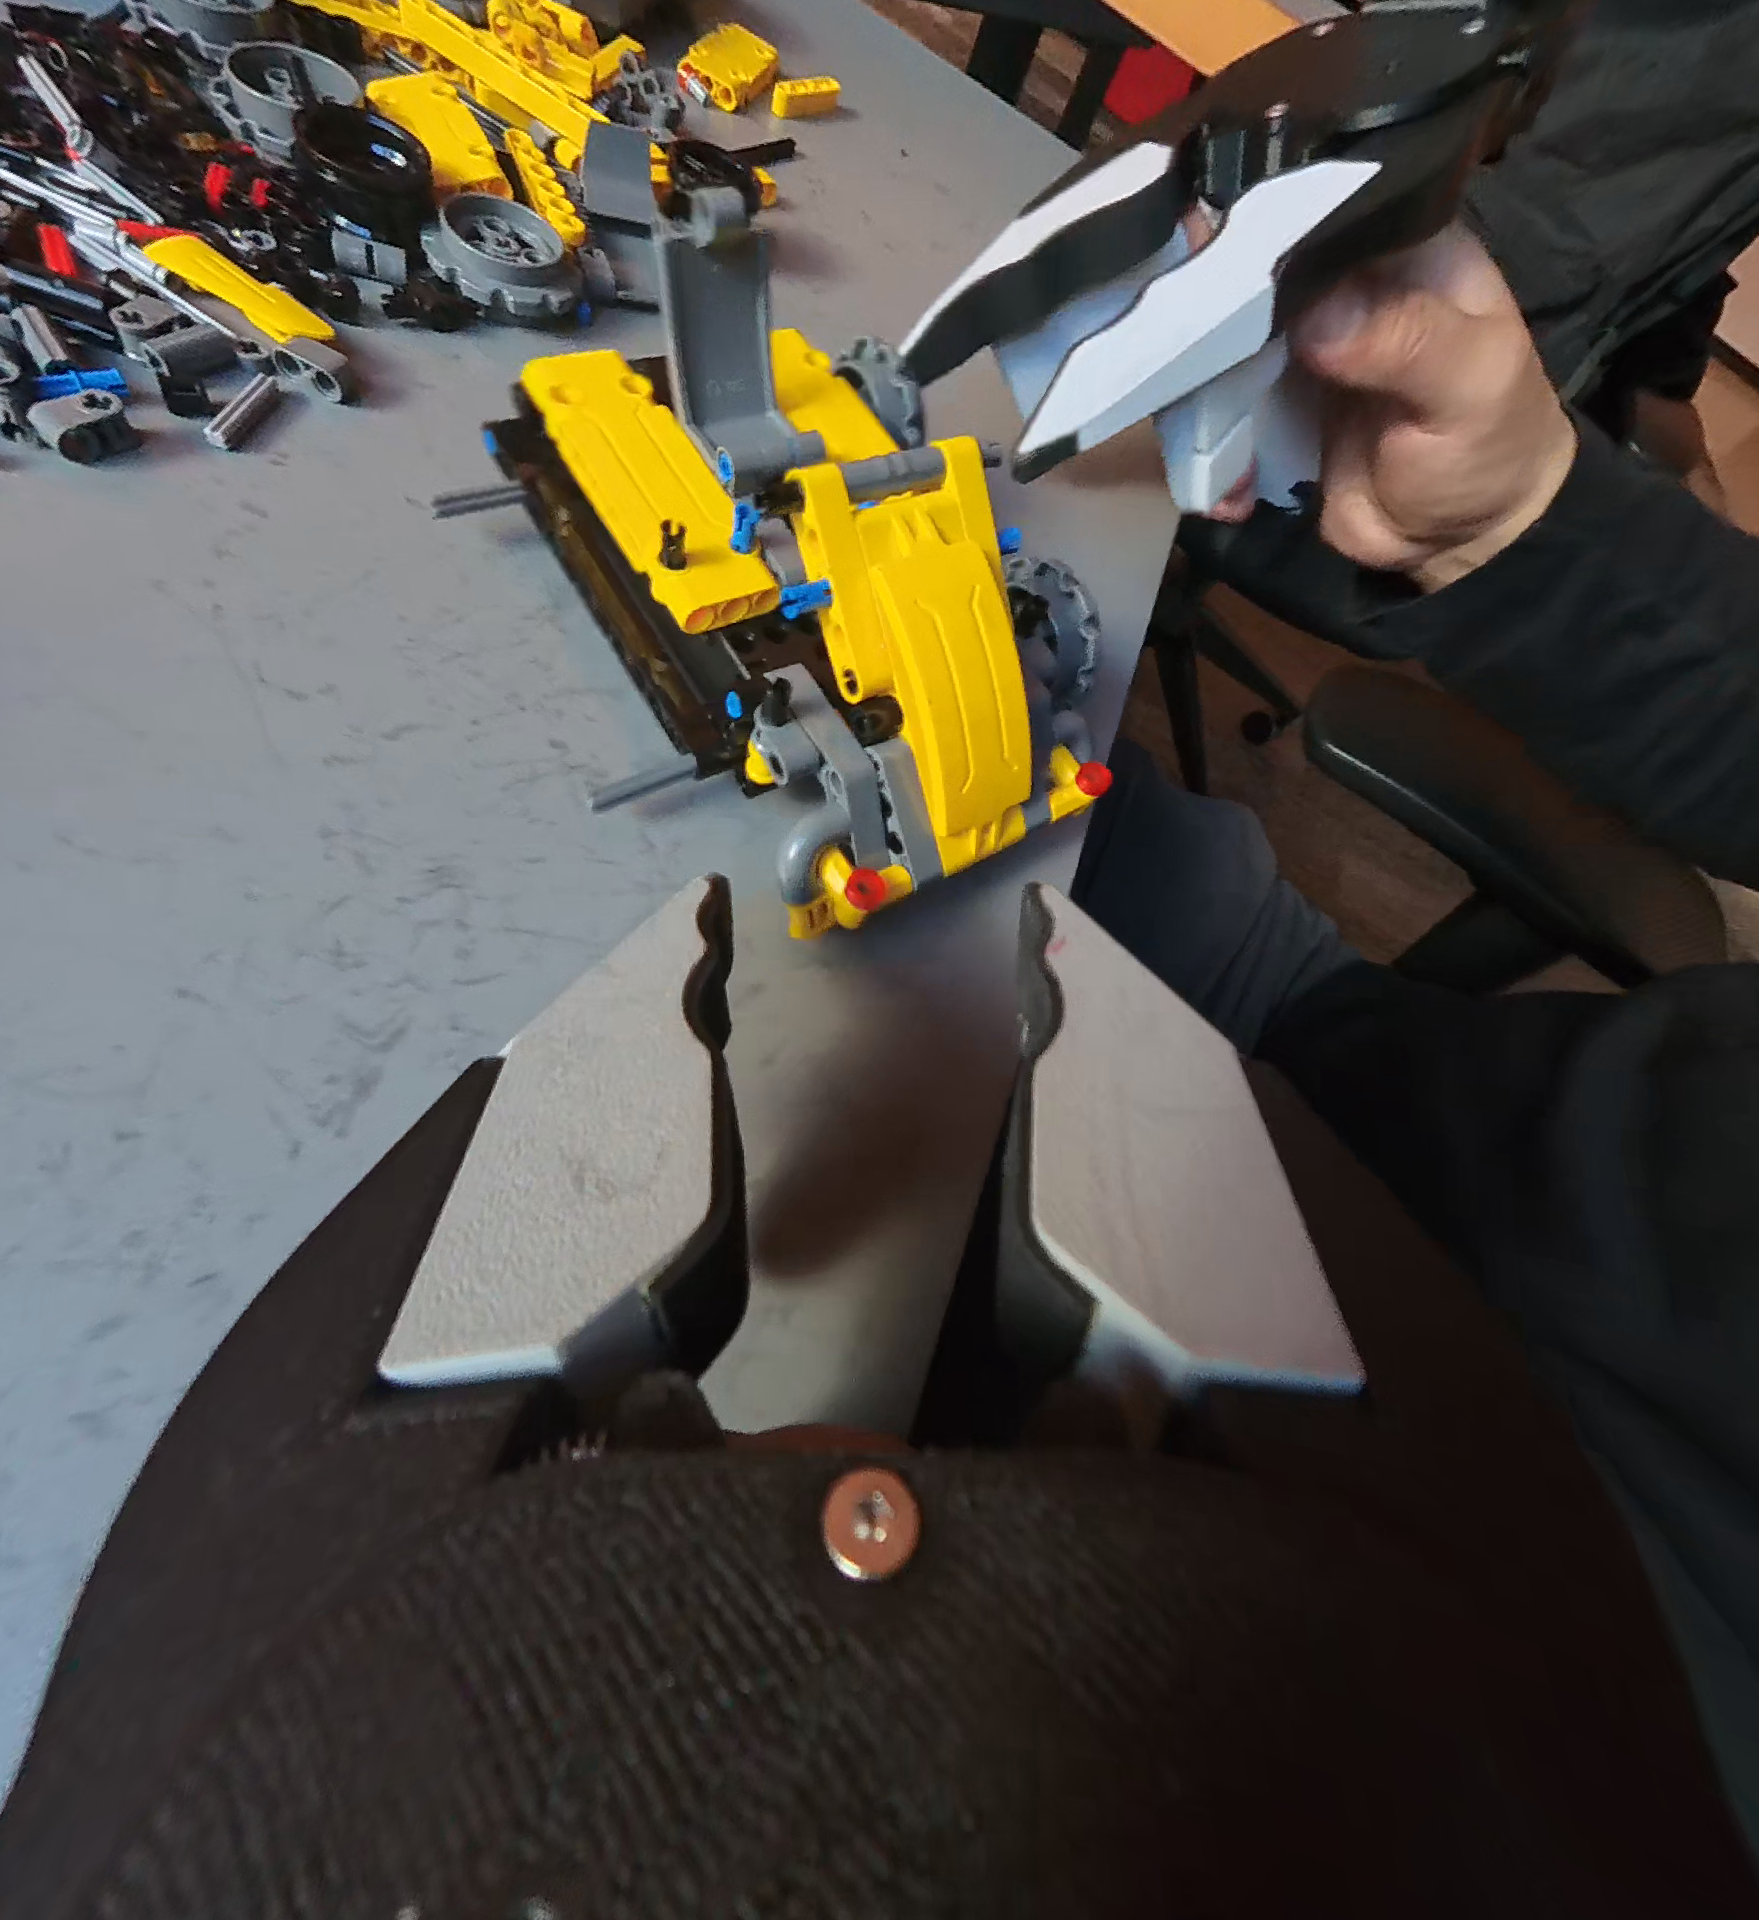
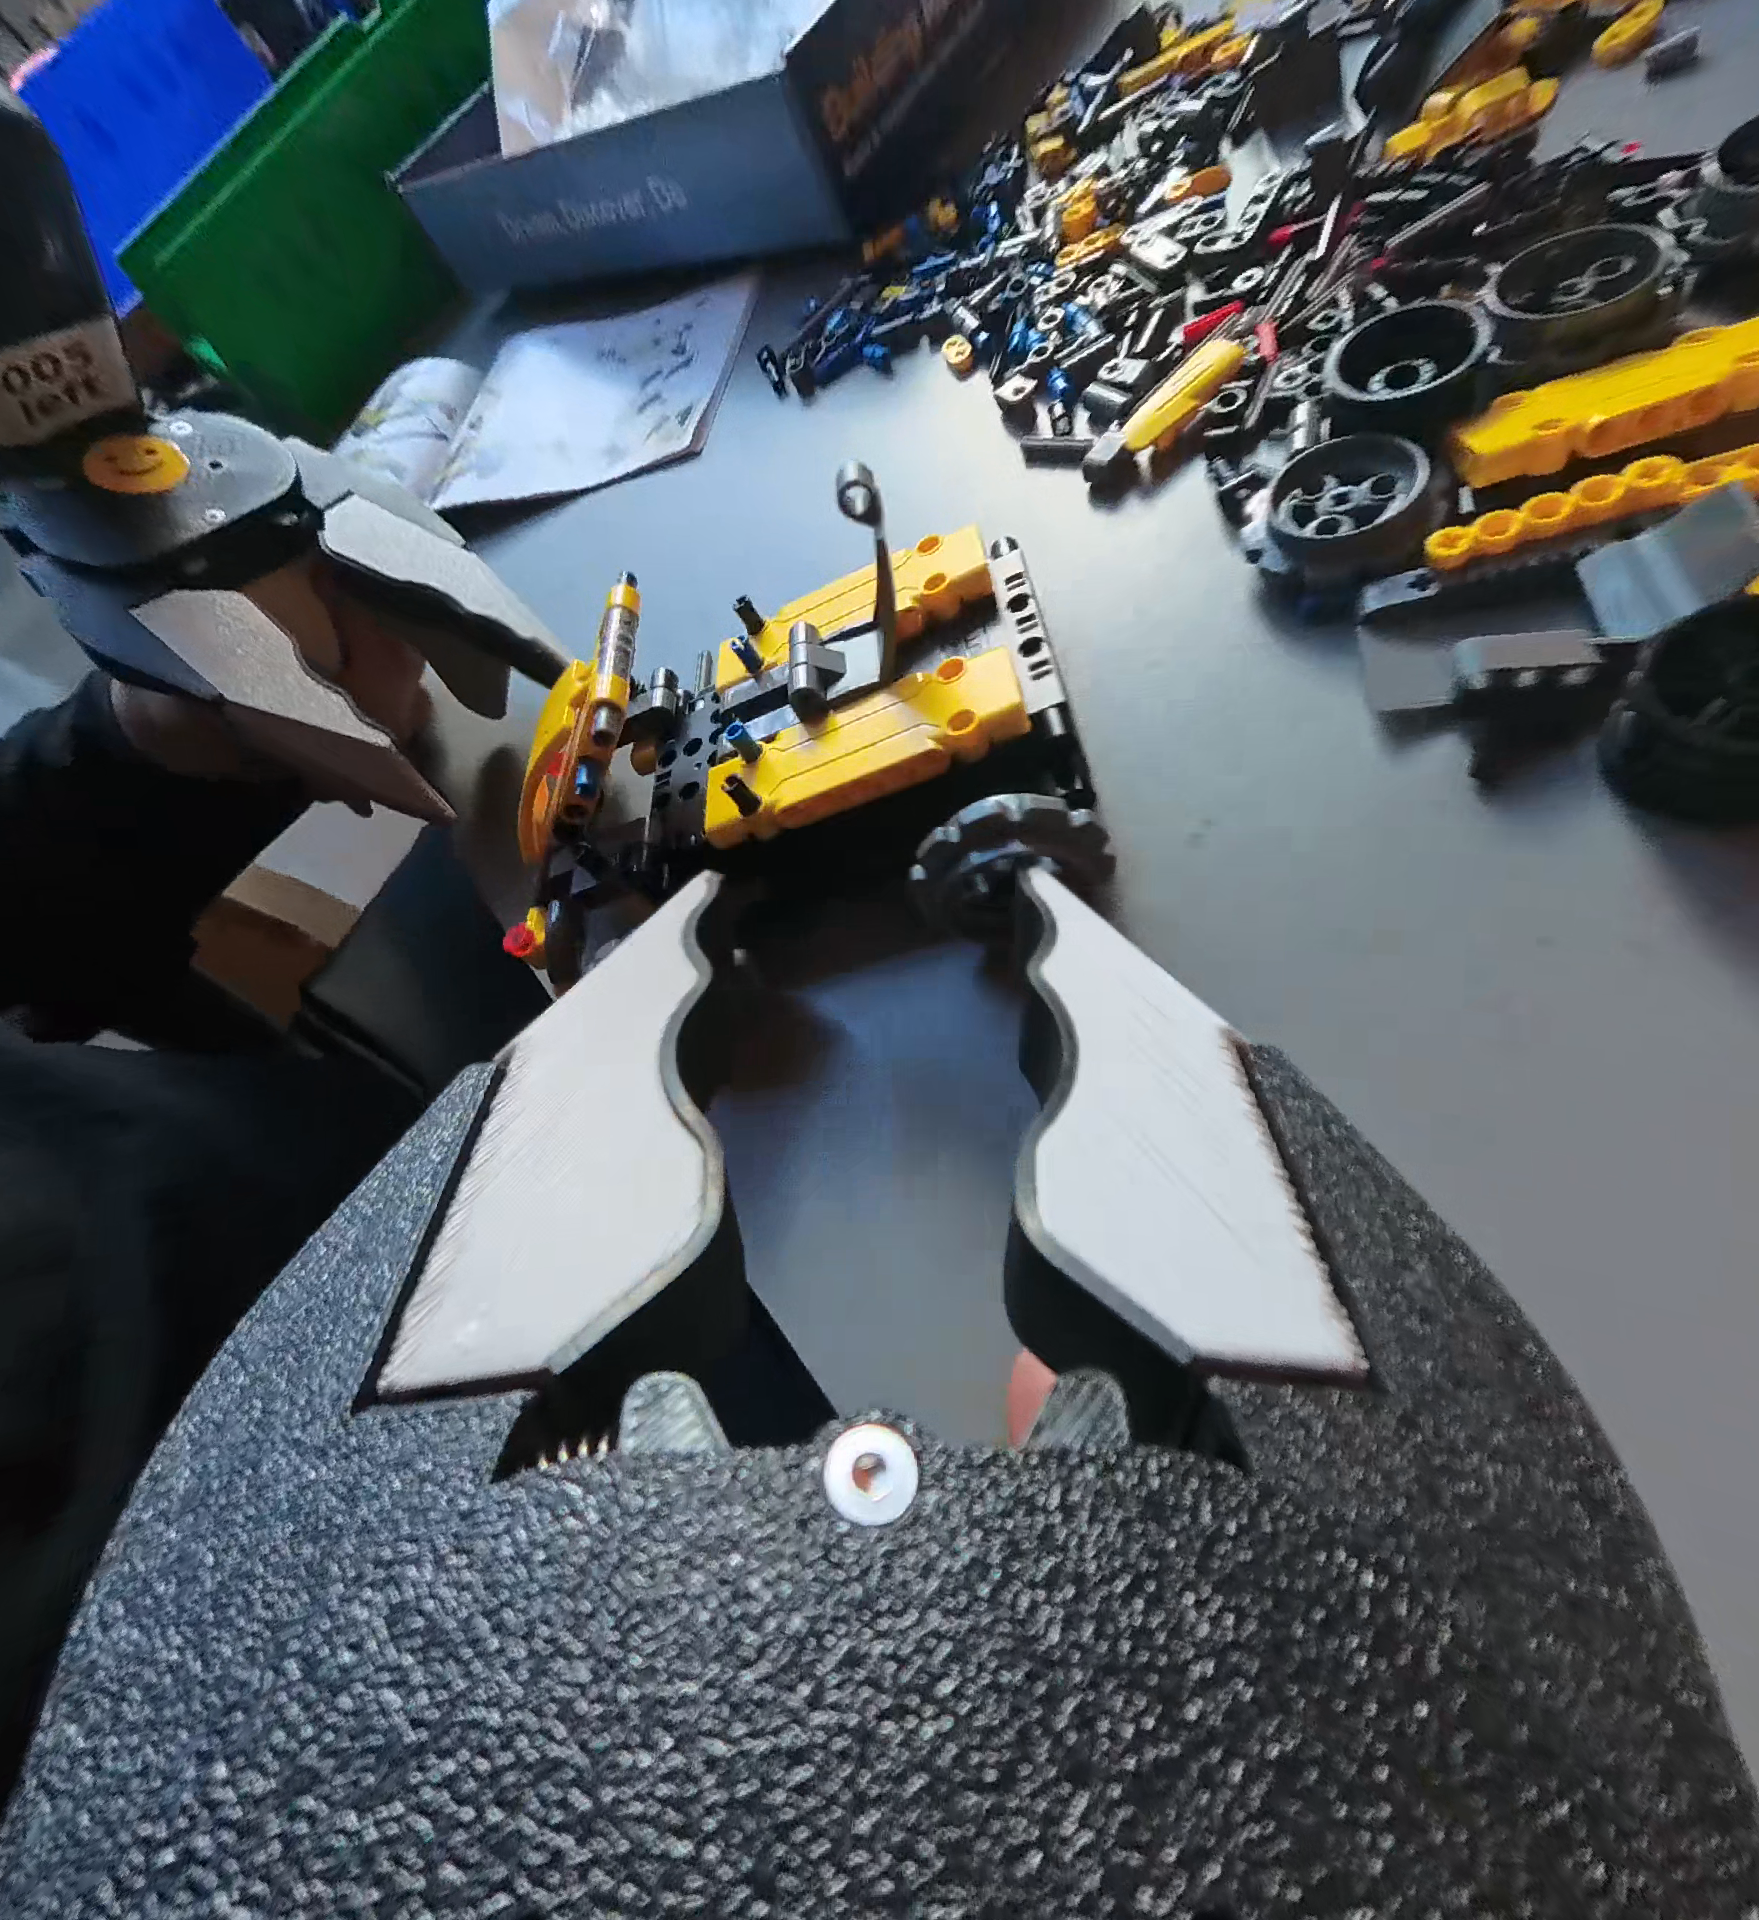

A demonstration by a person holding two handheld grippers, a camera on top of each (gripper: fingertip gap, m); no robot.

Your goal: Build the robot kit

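Grippers (image 1: 870, 914) (image 2: 864, 904) agape; model (image 1: 813, 613) near table edge (image 1: 1114, 665).

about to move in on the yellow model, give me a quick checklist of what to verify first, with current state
1. Left gripper open, nothing held: ok.
2. Right gripper open, nothing held: ok.
3. Model resting on the table: ok, though it sits close to the table's edge.
4. Right gripper near the model: ok, jaws by its wheel; contact cannot tell.
5. Left gripper near the model: ok, just short of its red-studded end.
6. Loose parts apart from the model: ok.
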